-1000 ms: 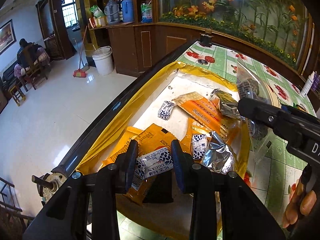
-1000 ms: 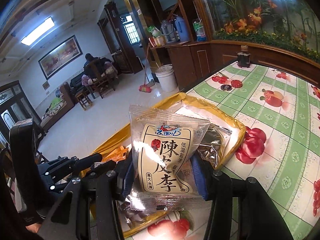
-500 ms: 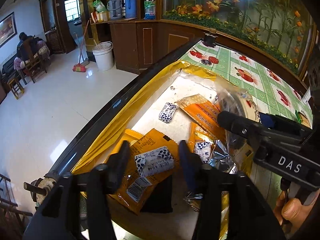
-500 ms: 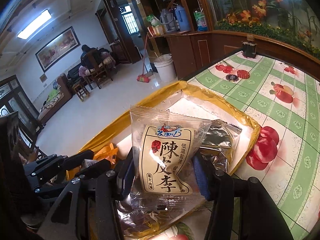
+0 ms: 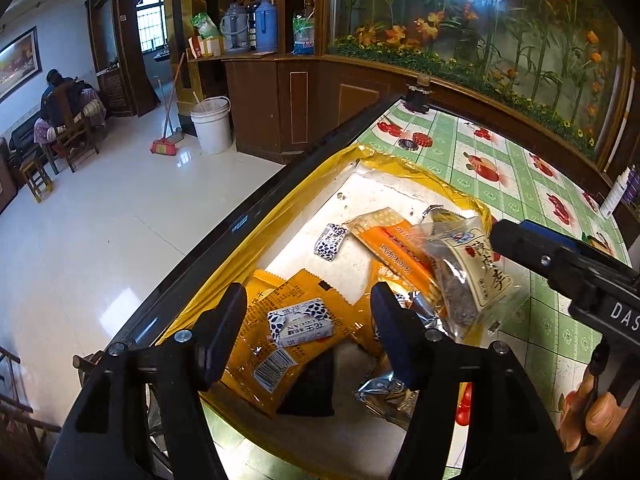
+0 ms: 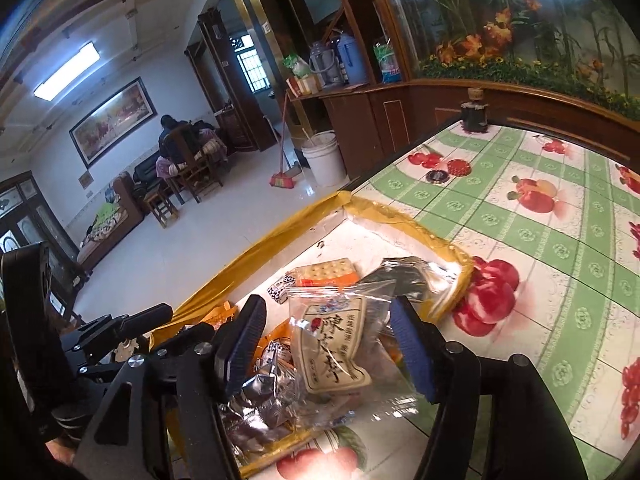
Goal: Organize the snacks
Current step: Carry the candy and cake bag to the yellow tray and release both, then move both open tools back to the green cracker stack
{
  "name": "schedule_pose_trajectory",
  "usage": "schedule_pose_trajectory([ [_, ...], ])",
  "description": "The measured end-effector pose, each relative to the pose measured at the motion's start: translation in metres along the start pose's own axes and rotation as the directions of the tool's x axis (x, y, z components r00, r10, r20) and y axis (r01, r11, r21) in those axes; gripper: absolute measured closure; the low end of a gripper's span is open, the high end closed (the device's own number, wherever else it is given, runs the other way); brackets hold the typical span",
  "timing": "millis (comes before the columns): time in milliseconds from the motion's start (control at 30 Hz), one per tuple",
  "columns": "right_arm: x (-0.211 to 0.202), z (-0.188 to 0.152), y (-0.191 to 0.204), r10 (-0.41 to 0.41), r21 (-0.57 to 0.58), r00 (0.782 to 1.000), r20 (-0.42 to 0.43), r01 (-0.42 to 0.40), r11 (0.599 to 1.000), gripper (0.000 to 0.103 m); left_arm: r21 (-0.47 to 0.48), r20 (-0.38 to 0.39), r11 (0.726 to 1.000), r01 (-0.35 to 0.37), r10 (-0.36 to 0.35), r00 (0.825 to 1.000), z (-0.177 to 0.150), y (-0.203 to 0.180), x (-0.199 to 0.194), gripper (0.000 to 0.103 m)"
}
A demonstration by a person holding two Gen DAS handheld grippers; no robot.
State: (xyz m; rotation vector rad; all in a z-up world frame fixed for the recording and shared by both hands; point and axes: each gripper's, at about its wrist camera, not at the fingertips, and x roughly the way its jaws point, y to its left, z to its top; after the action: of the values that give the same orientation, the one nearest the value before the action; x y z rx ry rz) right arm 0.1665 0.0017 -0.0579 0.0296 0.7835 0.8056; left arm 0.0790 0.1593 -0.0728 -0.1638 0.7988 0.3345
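Yellow plastic lines a shallow tray (image 5: 280,216) set at the counter (image 6: 560,216) edge beside the drop to the floor; its white base is scuffed and speckled.

Left gripper (image 5: 306,320) hovers low over the tray's near end, fingers spread wide, gripping nothing. Between them lies a small white candy (image 5: 300,324) with dark blotches, resting on a crinkled orange packet (image 5: 280,312) with a barcode.

Right gripper (image 6: 328,344) reaches in from the tray's other long side, fingers apart. A clear plum packet (image 6: 332,352) with a cream label and bold black characters sits between them, tilted, on the heap; I cannot tell whether either finger touches it. In the left view its black body angles down over the tray rim, the holder's hand (image 5: 592,416) below.

Other snacks: an orange cracker packet (image 5: 396,244), flat and long; a second blotched candy (image 5: 330,236) alone on the white base; crumpled silver foil wrappers (image 6: 256,396).

Counter cloth is glossy, green-checked with red fruit.
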Motion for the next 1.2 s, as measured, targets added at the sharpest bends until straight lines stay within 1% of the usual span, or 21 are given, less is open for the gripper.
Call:
schedule_pose_trajectory([
  [100, -0.017, -0.006, -0.011, -0.015, 0.022, 1.0, 0.018, 0.015, 1.0, 0.036, 0.005, 0.012, 1.0, 0.006, -0.006, 1.0, 0.0, -0.005, -0.005, 0.03],
  [267, -0.047, -0.019, -0.041, -0.056, 0.094, 0.997, 0.052, 0.051, 0.994, 0.031, 0.029, 0.015, 0.999, 0.018, -0.019, 1.0, 0.001, -0.022, -0.011, 0.03],
  [400, -0.071, -0.029, -0.063, -0.093, 0.147, 0.993, 0.079, 0.081, 0.986, 0.031, 0.057, 0.021, 0.998, 0.031, -0.032, 0.999, -0.001, -0.038, -0.016, 0.03],
  [667, -0.129, -0.057, -0.118, -0.174, 0.233, 0.974, 0.147, 0.137, 0.963, 0.031, 0.112, 0.015, 0.991, 0.071, -0.074, 0.997, -0.004, -0.075, -0.02, 0.031],
  [833, -0.161, -0.076, -0.163, -0.26, 0.329, 0.953, 0.157, 0.198, 0.923, 0.03, 0.152, -0.004, 0.983, 0.103, -0.104, 0.995, -0.009, -0.1, -0.019, 0.031],
  [1000, -0.181, -0.092, -0.204, -0.349, 0.436, 0.926, 0.145, 0.257, 0.862, 0.029, 0.184, -0.016, 0.974, 0.131, -0.13, 0.991, -0.012, -0.123, -0.02, 0.031],
  [1100, -0.187, -0.096, -0.221, -0.387, 0.467, 0.912, 0.133, 0.287, 0.836, 0.029, 0.203, -0.021, 0.969, 0.143, -0.141, 0.99, -0.015, -0.133, -0.019, 0.031],
  [1200, -0.188, -0.095, -0.229, -0.402, 0.47, 0.908, 0.12, 0.305, 0.828, 0.029, 0.218, -0.028, 0.964, 0.154, -0.152, 0.988, -0.017, -0.142, -0.018, 0.031],
])
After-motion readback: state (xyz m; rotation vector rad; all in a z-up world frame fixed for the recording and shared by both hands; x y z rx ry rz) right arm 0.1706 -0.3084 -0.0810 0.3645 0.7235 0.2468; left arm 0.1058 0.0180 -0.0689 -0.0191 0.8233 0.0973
